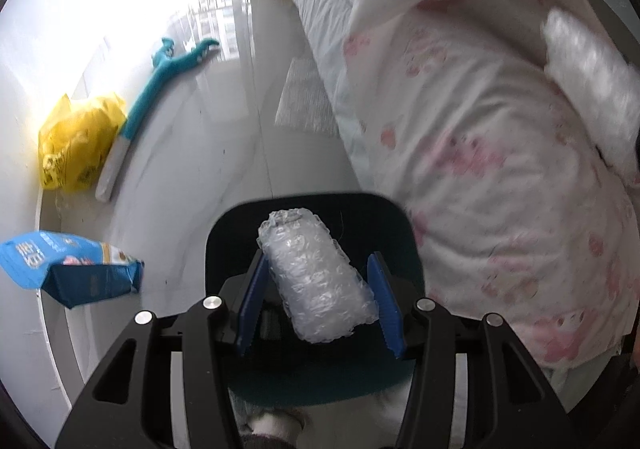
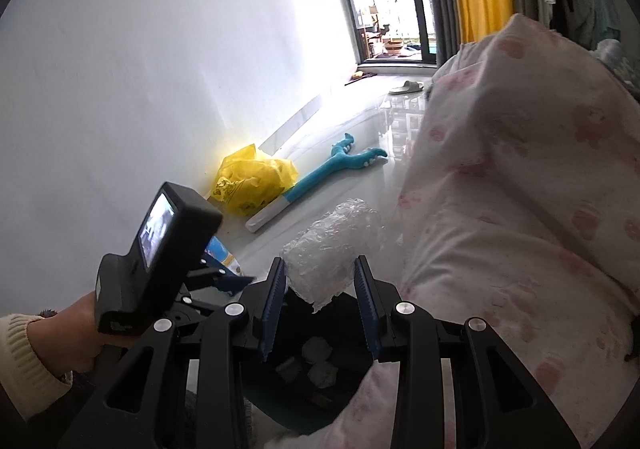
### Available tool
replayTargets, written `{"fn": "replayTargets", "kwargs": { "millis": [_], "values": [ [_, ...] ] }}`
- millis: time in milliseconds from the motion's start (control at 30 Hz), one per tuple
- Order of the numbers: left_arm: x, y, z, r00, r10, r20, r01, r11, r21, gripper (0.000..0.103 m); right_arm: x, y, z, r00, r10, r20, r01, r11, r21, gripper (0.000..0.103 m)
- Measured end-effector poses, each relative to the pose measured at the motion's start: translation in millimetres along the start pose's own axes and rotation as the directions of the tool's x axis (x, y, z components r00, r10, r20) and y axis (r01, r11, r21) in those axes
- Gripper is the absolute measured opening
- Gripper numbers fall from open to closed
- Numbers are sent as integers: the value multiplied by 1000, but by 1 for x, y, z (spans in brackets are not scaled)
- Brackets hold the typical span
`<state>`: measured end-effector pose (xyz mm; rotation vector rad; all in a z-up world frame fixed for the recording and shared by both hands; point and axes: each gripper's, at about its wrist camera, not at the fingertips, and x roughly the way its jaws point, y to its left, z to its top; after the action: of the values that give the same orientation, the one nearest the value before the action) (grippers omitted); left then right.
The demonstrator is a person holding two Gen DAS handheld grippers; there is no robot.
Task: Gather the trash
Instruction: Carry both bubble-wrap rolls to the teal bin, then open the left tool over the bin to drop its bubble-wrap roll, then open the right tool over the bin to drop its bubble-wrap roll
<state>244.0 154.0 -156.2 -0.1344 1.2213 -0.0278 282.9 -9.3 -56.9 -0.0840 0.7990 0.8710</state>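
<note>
A roll of clear bubble wrap [image 1: 316, 277] lies between the blue pads of my left gripper [image 1: 318, 297], over the dark bin [image 1: 394, 225] below. The jaws stand wide and the right pad is apart from the roll. My right gripper [image 2: 320, 293] has another bubble wrap roll [image 2: 332, 253] between its pads, above the same bin [image 2: 304, 401], which holds white crumpled scraps. That roll also shows at the right edge of the left wrist view [image 1: 592, 89]. My left gripper's camera body [image 2: 160, 249] is at the left in the right wrist view.
A pink-patterned quilt [image 1: 480, 169] covers the bed on the right. On the glossy floor lie a yellow plastic bag [image 1: 76, 145], a teal plush toy [image 1: 160, 89], a blue snack bag [image 1: 68, 269] and a flat bubble wrap sheet [image 1: 304, 97]. A slipper [image 2: 406, 87] lies near the window.
</note>
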Motion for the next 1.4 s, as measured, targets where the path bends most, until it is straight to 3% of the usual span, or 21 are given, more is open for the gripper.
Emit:
{"fn": "replayTargets", "kwargs": {
  "millis": [400, 600, 867, 1100, 1400],
  "values": [
    [35, 29, -34, 988, -36, -153, 31, 999, -34, 54, 46, 26, 0, 994, 27, -102, -27, 1000, -5, 36],
    [35, 44, -42, 985, -50, -166, 42, 998, -52, 66, 71, 35, -4, 986, 29, -165, -29, 1000, 1, 36],
    [15, 67, -41, 994, -45, -105, 37, 996, -79, 76, 108, 40, -16, 965, 59, -254, -50, 998, 43, 36],
    [-15, 82, -38, 999, -40, 10, 41, 995, -86, 82, 146, 49, -31, 939, 48, -340, -33, 998, 49, 36],
    [-52, 103, -39, 988, 9, 156, 4, 997, -83, 83, 186, 52, -53, 901, 43, -431, -18, 998, 62, 36]
  ]
}}
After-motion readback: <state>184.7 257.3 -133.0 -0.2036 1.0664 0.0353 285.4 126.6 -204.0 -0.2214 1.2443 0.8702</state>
